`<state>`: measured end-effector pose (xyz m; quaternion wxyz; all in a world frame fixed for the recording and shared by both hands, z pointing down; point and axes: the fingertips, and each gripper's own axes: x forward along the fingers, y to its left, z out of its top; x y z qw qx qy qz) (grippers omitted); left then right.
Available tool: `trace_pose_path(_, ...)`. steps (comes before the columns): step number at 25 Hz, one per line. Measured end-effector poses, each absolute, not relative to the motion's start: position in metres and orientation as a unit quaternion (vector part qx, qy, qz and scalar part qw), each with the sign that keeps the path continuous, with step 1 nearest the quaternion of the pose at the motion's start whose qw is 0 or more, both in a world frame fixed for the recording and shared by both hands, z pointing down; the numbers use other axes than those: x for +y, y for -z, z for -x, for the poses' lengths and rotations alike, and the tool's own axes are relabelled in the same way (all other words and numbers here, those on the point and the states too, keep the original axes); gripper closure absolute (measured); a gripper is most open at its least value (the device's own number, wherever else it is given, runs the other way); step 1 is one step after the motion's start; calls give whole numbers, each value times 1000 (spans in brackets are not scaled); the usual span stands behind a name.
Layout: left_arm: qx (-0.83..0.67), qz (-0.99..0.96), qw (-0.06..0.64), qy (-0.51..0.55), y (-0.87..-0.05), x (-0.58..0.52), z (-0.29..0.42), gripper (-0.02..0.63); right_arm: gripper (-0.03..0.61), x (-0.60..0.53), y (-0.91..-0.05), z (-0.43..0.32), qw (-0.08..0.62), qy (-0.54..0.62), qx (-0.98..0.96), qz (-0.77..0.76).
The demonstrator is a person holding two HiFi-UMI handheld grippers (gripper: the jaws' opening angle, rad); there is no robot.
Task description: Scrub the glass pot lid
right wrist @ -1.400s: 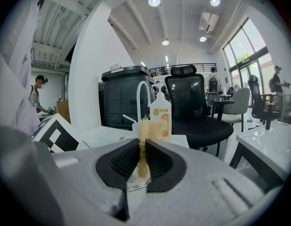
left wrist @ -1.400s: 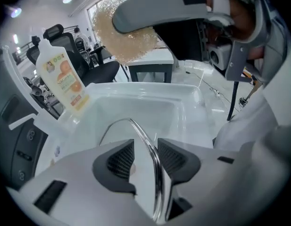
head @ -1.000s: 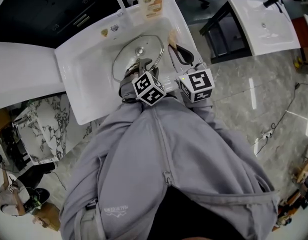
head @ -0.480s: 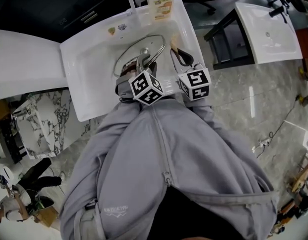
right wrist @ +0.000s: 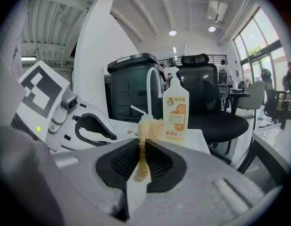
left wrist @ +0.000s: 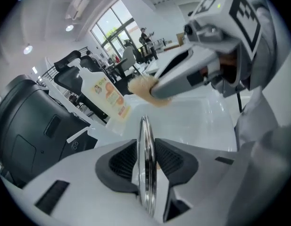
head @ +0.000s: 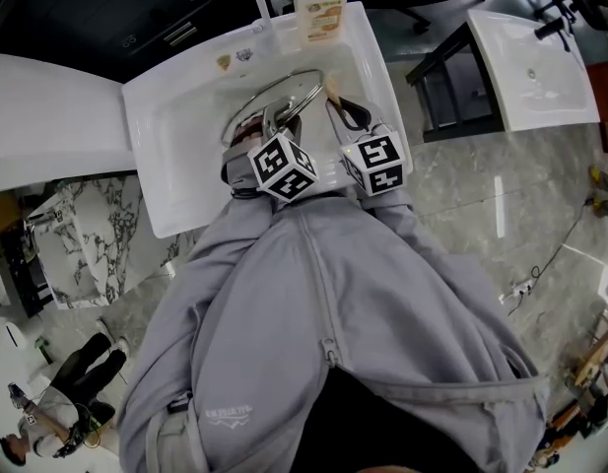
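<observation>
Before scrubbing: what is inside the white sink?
The glass pot lid between the left gripper's jaws, which have just been closing, and the right gripper's brush. The grippers hide the sink's near floor.

Head view looks steeply down; both close gripper views share the bottle (right wrist: 176, 111).

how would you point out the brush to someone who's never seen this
Start at the white sink in front of the person, with the bottle at its back edge. Over its right side the right gripper is clamped on the brush. It is the small tan, bristly thing, unlike the shiny round glass lid beside it.
</observation>
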<state>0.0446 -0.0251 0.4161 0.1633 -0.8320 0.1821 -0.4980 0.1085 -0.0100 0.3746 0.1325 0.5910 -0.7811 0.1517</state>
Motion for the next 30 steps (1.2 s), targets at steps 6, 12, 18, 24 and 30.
trace_pose_path(6, 184, 837, 116, 502, -423, -35, -38, 499, 546, -12, -367, -113, 124, -145, -782, -594)
trace_pose_path(12, 181, 839, 96, 505, -437, -39, -36, 500, 546, -11, -364, -119, 117, -145, -779, -599)
trace_pose_path(18, 152, 834, 94, 523, -452, -28, -40, 576, 546, -7, -360, -123, 116, -137, -778, -602)
trace_pose_path(24, 179, 858, 10, 482, -435, -34, -40, 595, 546, -4, -359, -127, 112, -137, -778, -603)
trace_pose_path(30, 211, 888, -120, 391, -415, -45, -31, 595, 546, -7, -359, -126, 113, -135, -781, -599)
